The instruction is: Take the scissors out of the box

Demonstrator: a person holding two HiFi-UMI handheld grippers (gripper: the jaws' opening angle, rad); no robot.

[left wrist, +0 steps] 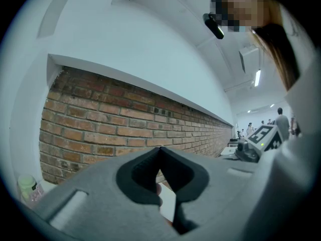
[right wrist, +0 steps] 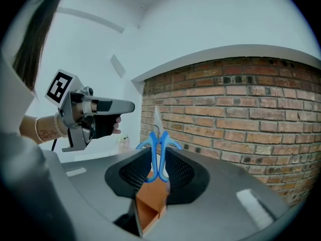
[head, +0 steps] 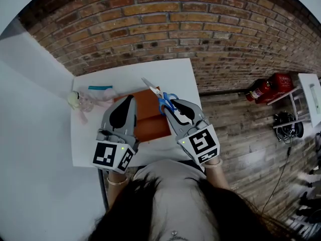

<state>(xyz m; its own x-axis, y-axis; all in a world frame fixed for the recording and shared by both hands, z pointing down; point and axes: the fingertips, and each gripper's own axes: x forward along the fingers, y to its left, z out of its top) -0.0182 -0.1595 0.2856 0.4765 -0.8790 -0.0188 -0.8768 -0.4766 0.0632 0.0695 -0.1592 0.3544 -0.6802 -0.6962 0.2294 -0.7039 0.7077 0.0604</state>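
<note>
— Hair (head: 120, 217) fills the bottom of our head view. Just past it we hold both tools over the surface (head: 90, 149). What has the right tool (head: 171, 104) got?
— The scissors (head: 159, 95), gripped by the blue handles, blades pointing off toward the brick wall (head: 200, 24). They sit over the far edge of the box (head: 150, 122); we judge them lifted out, or nearly so.
— And the left tool (head: 128, 102)?
— It hovers over the box's left side, touching nothing we can see. We'd guess it waits there to steady the box.
— Left gripper view?
— Our left tool (left wrist: 160, 150) has its jaws pressed together at the tips with nothing between them. Only a sliver of white, likely the surface, shows through the gap below. It's tipped up at the wall, so it isn't aimed at the box.
— Right gripper view?
— Our right tool (right wrist: 159, 157) is clamped on the scissors (right wrist: 158, 134) at the handle loops, blades upright above the jaws. That grip holds the points away from us. The box (right wrist: 150, 207) shows below, apart from the handles as far as we can tell, and the left tool (right wrist: 131, 106) is well off to the side.
— Next?
— We'd carry them sideways and lay them on bare surface.
</note>
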